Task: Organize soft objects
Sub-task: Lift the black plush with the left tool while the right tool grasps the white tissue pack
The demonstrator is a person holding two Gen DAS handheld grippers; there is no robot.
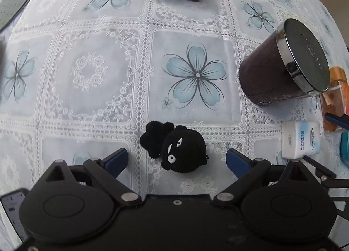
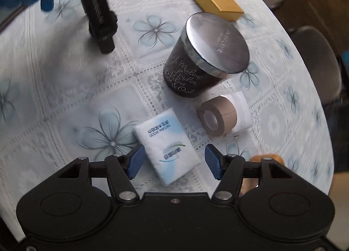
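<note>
Left gripper (image 1: 176, 160), jaws wide, straddles the fuzzy black plush (image 1: 174, 147) on the lace table (image 1: 98, 72); right gripper (image 2: 173, 161), jaws apart, brackets the soft tissue pack (image 2: 166, 144).

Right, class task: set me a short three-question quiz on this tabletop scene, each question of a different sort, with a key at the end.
1. True or false: the left gripper is clamped on the black plush toy.
2. Multiple choice: what lies between the open fingers of the right gripper? A) the roll of tape B) the tissue pack C) the yellow box
3. Fill in: the dark candle jar is closed with a ____ lid.

Key
1. False: its fingers stand wide apart, and the toy lies free on the tablecloth.
2. B.
3. Silver, shiny metal-look.
</note>
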